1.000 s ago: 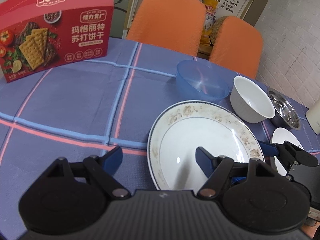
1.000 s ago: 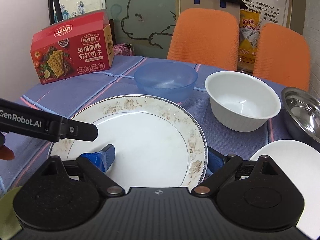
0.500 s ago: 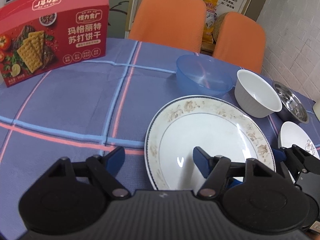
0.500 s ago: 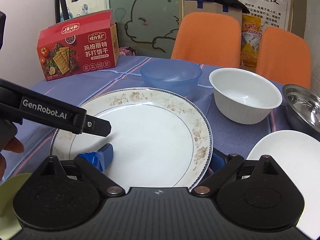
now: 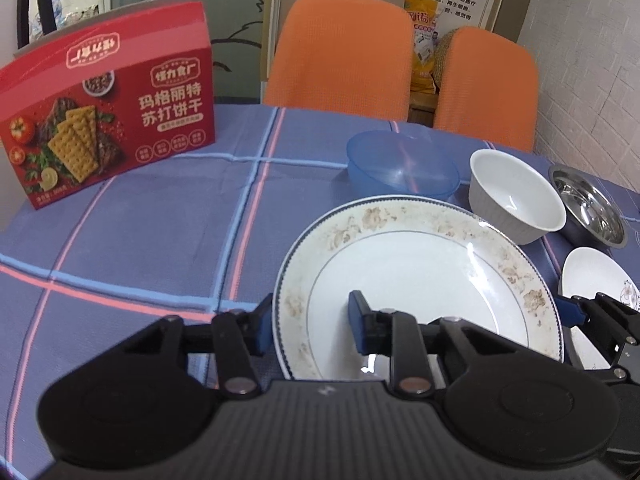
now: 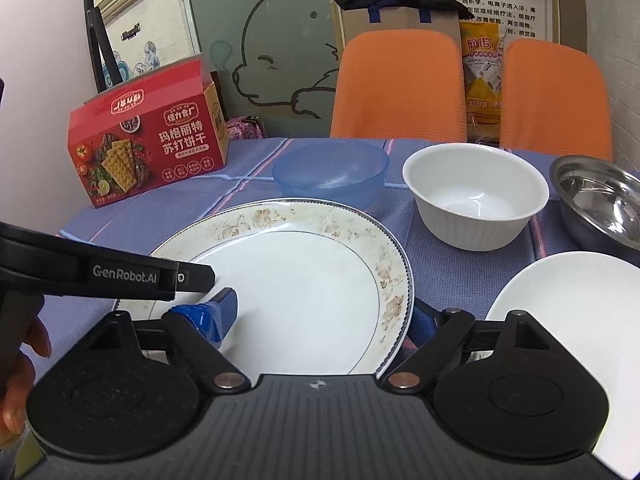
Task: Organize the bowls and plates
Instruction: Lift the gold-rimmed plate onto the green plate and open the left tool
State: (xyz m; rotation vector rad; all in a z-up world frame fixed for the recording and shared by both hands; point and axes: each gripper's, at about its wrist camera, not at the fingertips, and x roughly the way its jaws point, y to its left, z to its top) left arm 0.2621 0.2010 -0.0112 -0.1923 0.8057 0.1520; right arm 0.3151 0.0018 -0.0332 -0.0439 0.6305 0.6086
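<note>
A large floral-rimmed plate is held above the blue checked tablecloth; it also shows in the right wrist view. My left gripper straddles its left rim, one finger on top and one underneath. My right gripper straddles its right rim the same way. Behind the plate stand a blue plastic bowl, a white bowl and a steel bowl. A small white plate lies at the right.
A red cracker box stands at the back left of the table. Two orange chairs stand behind the table. The left gripper's arm crosses the right wrist view.
The large plate has risen and tilted off the cloth. The left gripper's fingers have closed in from wide apart onto the plate's left rim. The right gripper keeps its hold.
</note>
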